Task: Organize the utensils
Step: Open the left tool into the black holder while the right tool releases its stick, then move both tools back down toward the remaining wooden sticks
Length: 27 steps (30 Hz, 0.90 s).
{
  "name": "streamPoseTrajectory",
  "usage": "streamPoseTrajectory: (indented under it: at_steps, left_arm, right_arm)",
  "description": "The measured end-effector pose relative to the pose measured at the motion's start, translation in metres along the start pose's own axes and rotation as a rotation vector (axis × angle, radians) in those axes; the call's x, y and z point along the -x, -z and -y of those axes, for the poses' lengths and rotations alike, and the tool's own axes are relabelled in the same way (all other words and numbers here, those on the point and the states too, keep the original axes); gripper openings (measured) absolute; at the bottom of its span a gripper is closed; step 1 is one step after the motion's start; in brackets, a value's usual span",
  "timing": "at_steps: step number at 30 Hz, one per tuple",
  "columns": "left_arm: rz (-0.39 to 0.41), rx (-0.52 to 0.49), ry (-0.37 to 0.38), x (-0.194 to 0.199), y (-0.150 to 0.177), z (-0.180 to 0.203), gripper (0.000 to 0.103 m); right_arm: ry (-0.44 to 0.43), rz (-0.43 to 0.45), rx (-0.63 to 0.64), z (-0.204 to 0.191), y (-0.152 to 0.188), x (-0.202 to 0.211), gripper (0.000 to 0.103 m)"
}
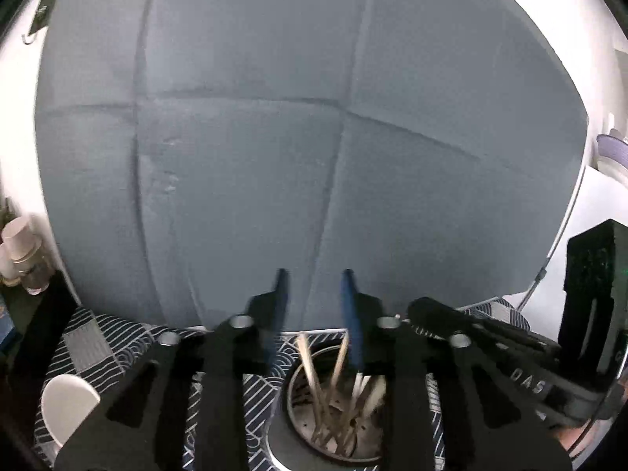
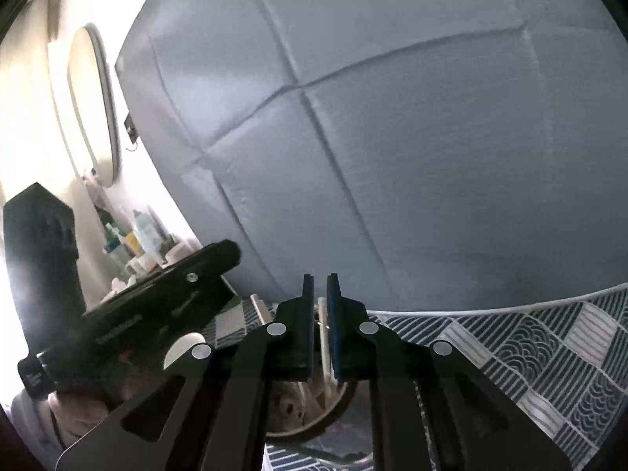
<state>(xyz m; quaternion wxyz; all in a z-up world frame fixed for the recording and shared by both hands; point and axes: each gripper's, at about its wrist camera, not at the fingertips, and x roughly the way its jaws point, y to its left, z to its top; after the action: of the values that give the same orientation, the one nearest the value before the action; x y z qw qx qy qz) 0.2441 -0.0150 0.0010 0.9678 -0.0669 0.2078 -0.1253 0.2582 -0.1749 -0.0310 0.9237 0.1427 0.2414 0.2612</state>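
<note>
A round metal utensil holder (image 1: 298,424) stands on the patterned cloth (image 1: 90,341), with several wooden chopsticks (image 1: 310,369) leaning inside it. My left gripper (image 1: 314,278) is open and empty, just above and behind the holder. My right gripper (image 2: 321,286) is nearly shut on a pale chopstick (image 2: 324,341), held upright over the same holder (image 2: 310,420). The other gripper's black body (image 2: 157,306) shows at the left of the right wrist view.
A large grey padded headboard (image 1: 274,137) fills the background. A white spoon (image 1: 66,404) lies on the cloth at the left. Bottles and cups (image 2: 137,243) crowd a shelf at the left. A black device (image 1: 592,274) stands at the right.
</note>
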Motion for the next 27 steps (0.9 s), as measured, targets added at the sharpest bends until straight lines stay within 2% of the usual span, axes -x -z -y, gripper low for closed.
streamPoseTrajectory:
  at_steps: [4,5,6,8,10,11,12,14,17,20,27]
  left_arm:
    - [0.024,0.021,-0.043,0.014,0.001,-0.009,0.055]
    - [0.031,0.027,-0.052,0.017,0.003,-0.011,0.059]
    - [0.043,0.036,-0.059,0.022,0.003,-0.012,0.061]
    - [0.052,0.048,-0.081,0.03,0.004,-0.018,0.075]
    - [0.061,0.062,-0.095,0.039,0.003,-0.023,0.079]
    - [0.058,0.067,-0.102,0.042,0.001,-0.026,0.086]
    - [0.057,0.07,-0.12,0.045,0.002,-0.028,0.088]
    - [0.066,0.07,-0.133,0.052,0.003,-0.031,0.097]
    - [0.037,0.06,-0.151,0.058,0.008,-0.033,0.097]
    - [0.013,0.039,-0.185,0.062,0.015,-0.034,0.097]
    - [-0.065,0.003,-0.207,0.067,0.035,-0.034,0.097]
  right_arm:
    - [0.031,0.012,-0.016,0.003,0.001,0.014,0.01]
    - [0.039,0.014,-0.02,0.004,0.001,0.017,0.015]
    - [0.052,0.02,-0.022,0.004,0.001,0.021,0.03]
    - [0.079,0.04,-0.026,0.005,0.002,0.029,0.047]
    - [0.106,0.05,-0.036,0.005,0.003,0.036,0.056]
    - [0.116,0.052,-0.041,0.007,0.003,0.039,0.061]
    - [0.131,0.054,-0.046,0.008,0.004,0.042,0.068]
    - [0.156,0.058,-0.053,0.01,0.005,0.048,0.076]
    - [0.182,0.049,-0.058,0.013,0.007,0.056,0.086]
    - [0.203,0.026,-0.078,0.017,0.01,0.062,0.088]
    - [0.259,-0.033,-0.119,0.032,0.024,0.075,0.089]
